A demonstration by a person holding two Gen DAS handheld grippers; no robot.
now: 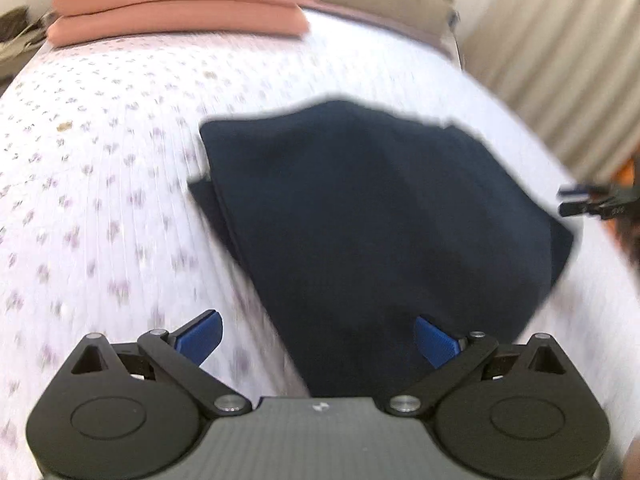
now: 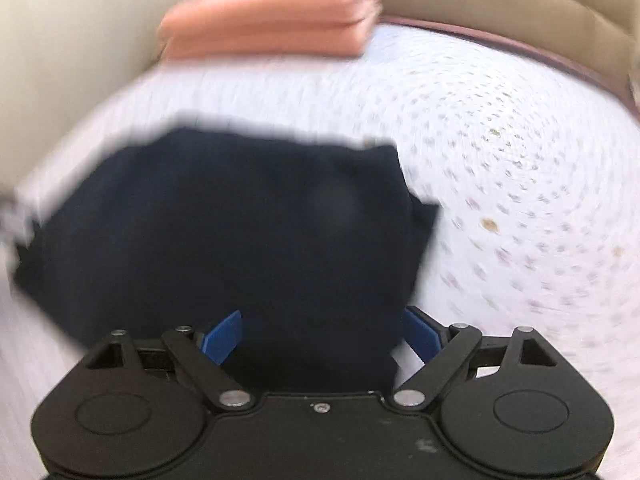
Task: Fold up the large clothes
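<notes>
A folded dark navy garment lies on the white flowered bedsheet; it also shows in the right wrist view. My left gripper is open, its blue fingers spread over the garment's near left edge, holding nothing. My right gripper is open above the garment's near right corner, also empty. The right gripper's fingers also show at the right edge of the left wrist view. Both views are motion-blurred.
A folded salmon-pink stack sits at the far end of the bed, also in the right wrist view. A beige padded headboard runs behind it. A curtain hangs at the right; a wall stands at the left.
</notes>
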